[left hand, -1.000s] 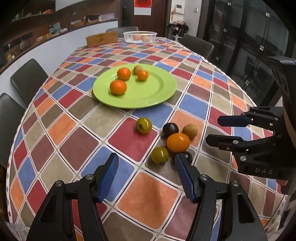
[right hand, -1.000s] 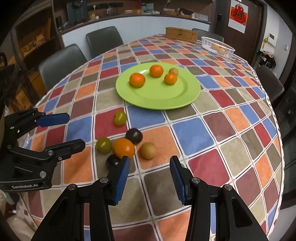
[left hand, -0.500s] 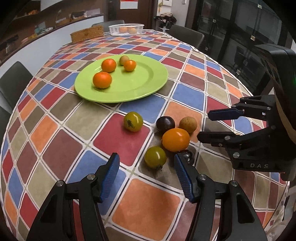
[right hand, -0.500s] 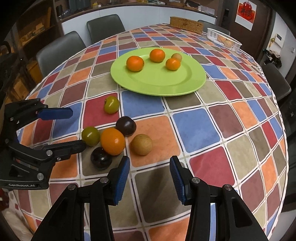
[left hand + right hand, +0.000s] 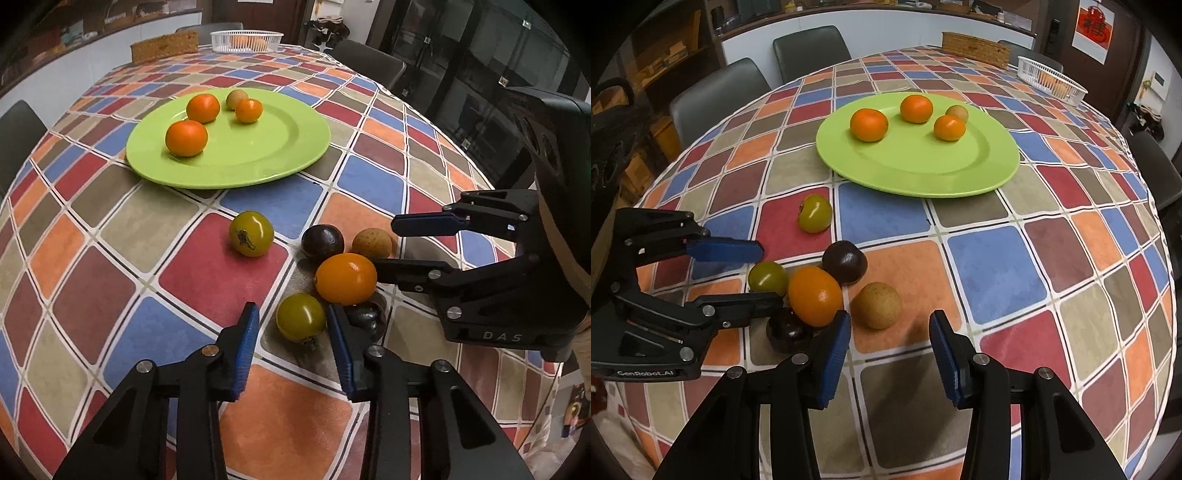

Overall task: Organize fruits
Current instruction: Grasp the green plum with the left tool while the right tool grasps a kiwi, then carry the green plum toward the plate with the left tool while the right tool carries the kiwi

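A green plate (image 5: 280, 162) (image 5: 979, 173) holds three orange fruits and a small tan one. Loose fruit lies on the cloth nearer me: a green tomato (image 5: 301, 316) (image 5: 767, 277), an orange (image 5: 345, 278) (image 5: 814, 295), a dark plum (image 5: 322, 242) (image 5: 845, 261), a tan fruit (image 5: 371, 243) (image 5: 877, 304), a second dark fruit (image 5: 365, 320) (image 5: 786, 328) and another green tomato (image 5: 251, 233) (image 5: 814, 213). My left gripper (image 5: 291, 347) (image 5: 764, 275) is open, its fingers either side of the near green tomato. My right gripper (image 5: 888, 350) (image 5: 384, 245) is open just short of the tan fruit.
A white basket (image 5: 246, 40) (image 5: 1051, 83) with fruit and a wicker box (image 5: 164, 46) (image 5: 975, 44) stand at the table's far end. Grey chairs surround the round checked table. The table edge curves away close on the right in the left wrist view.
Both grippers have moved forward and lower toward the loose fruit. The left fingers now flank the near green tomato; the right fingers have come close to the tan fruit.
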Action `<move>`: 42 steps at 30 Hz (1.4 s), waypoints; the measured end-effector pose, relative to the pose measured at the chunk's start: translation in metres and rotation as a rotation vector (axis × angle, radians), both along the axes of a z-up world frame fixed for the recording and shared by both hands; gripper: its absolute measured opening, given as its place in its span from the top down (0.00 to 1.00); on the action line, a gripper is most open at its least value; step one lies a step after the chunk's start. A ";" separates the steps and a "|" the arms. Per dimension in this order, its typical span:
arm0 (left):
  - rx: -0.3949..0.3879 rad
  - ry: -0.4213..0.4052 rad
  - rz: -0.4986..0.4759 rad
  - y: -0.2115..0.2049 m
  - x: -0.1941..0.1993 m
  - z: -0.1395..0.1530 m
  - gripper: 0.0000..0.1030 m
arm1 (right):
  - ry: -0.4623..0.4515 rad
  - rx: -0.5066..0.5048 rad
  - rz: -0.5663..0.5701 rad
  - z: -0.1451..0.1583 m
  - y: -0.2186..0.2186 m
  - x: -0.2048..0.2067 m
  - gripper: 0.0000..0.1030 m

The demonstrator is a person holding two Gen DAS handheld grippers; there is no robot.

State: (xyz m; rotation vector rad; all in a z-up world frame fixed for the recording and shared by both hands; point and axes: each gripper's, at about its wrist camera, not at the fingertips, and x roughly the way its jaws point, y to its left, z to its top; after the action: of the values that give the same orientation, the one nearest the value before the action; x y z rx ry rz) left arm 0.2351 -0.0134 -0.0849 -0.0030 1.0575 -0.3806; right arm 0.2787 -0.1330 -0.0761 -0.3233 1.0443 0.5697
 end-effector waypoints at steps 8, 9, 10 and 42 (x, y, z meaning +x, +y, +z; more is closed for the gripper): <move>-0.023 0.018 0.010 0.000 0.004 -0.002 0.74 | 0.019 0.013 0.007 -0.005 0.002 0.006 0.64; -0.022 0.018 0.012 0.001 0.005 -0.002 0.74 | 0.021 0.016 0.008 -0.005 0.002 0.007 0.65; -0.022 0.018 0.014 0.000 0.005 -0.002 0.74 | 0.023 0.018 0.009 -0.005 0.003 0.007 0.67; -0.019 -0.190 0.047 -0.005 -0.016 0.076 0.75 | -0.151 0.140 -0.033 0.069 -0.011 -0.021 0.73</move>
State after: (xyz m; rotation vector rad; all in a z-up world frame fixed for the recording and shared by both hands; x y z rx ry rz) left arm 0.2190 -0.0186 -0.0091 -0.0081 0.8650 -0.3411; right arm 0.2579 -0.1442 -0.0070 -0.2215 0.8584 0.5771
